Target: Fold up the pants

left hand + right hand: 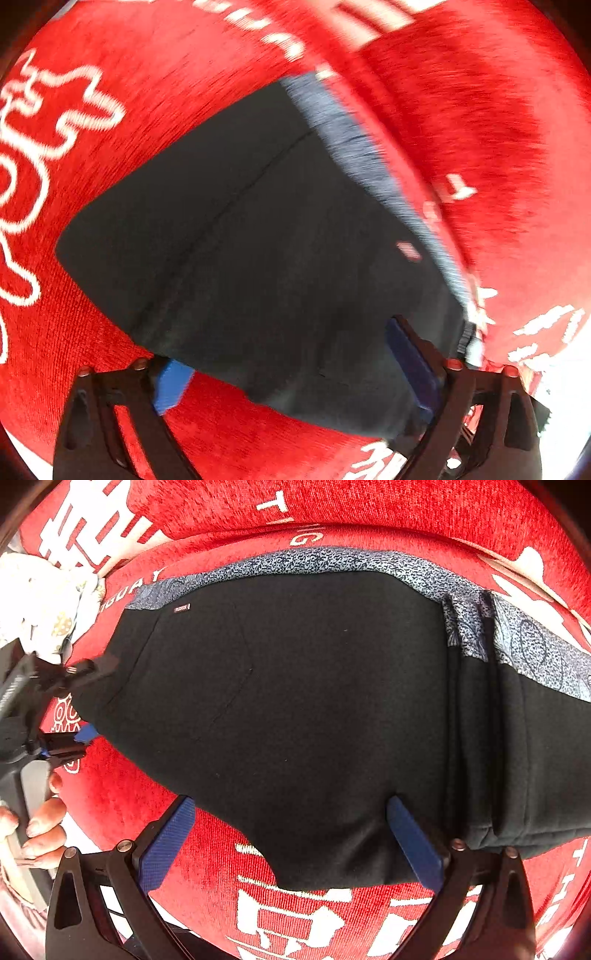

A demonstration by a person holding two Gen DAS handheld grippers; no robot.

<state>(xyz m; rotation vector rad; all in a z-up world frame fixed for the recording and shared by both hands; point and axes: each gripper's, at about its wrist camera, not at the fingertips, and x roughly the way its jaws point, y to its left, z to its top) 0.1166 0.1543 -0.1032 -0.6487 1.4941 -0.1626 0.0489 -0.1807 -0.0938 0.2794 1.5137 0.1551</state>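
Black pants (pixel 295 709) with a blue-grey speckled waistband (pixel 332 559) lie folded on a red cloth (pixel 118 797). They also show in the left wrist view (pixel 258 240), blurred. My left gripper (pixel 291 373) is open, with a corner of the pants lying between its blue pads (pixel 410 365). It also shows at the left of the right wrist view (pixel 83 701), at the pants' edge. My right gripper (pixel 291 834) is open, its blue pads (pixel 413 845) on either side of the pants' near edge.
The red cloth (pixel 480 110) has white printed letters and figures and covers the whole surface. A white patterned item (pixel 40 602) lies at the far left of the right wrist view. A hand (pixel 40 830) holds the left gripper's handle.
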